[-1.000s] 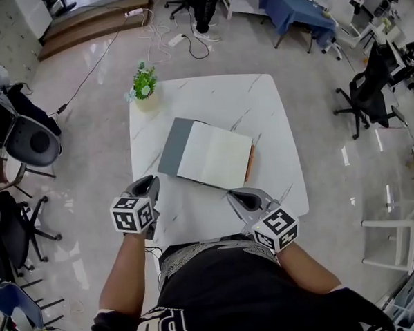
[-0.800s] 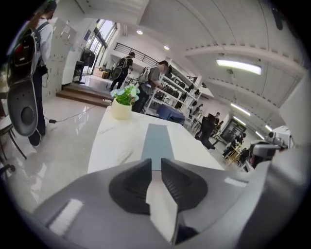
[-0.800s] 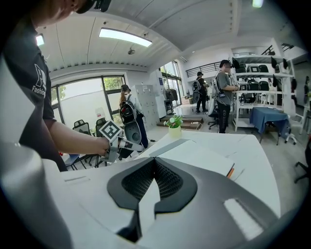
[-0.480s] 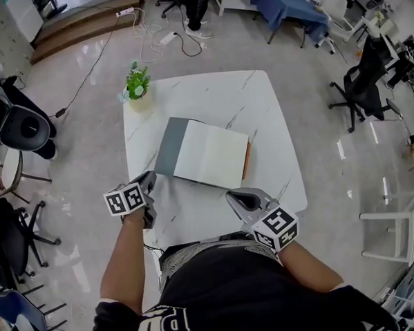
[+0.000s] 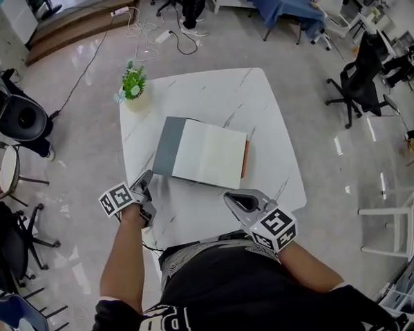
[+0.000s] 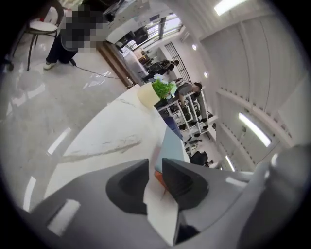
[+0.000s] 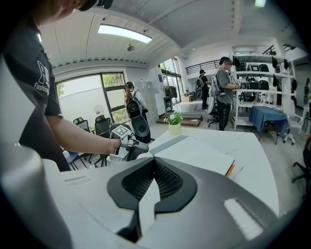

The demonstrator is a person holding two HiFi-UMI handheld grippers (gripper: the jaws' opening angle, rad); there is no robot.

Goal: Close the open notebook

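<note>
The open notebook point(image 5: 208, 154) lies flat on the white marble table point(image 5: 217, 91), its near-left corner just beyond my left gripper point(image 5: 145, 180), jaws narrowly apart on nothing, and its near edge a little ahead of my right gripper point(image 5: 231, 197), jaws together.

Left hand-held gripper point(image 5: 147, 177) has jaws slightly apart; right hand-held gripper point(image 5: 229, 197) has jaws together.

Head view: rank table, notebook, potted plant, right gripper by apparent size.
1. table
2. notebook
3-4. right gripper and potted plant: the gripper looks somewhat larger, but it is nearer the camera, so these are left unranked.
</note>
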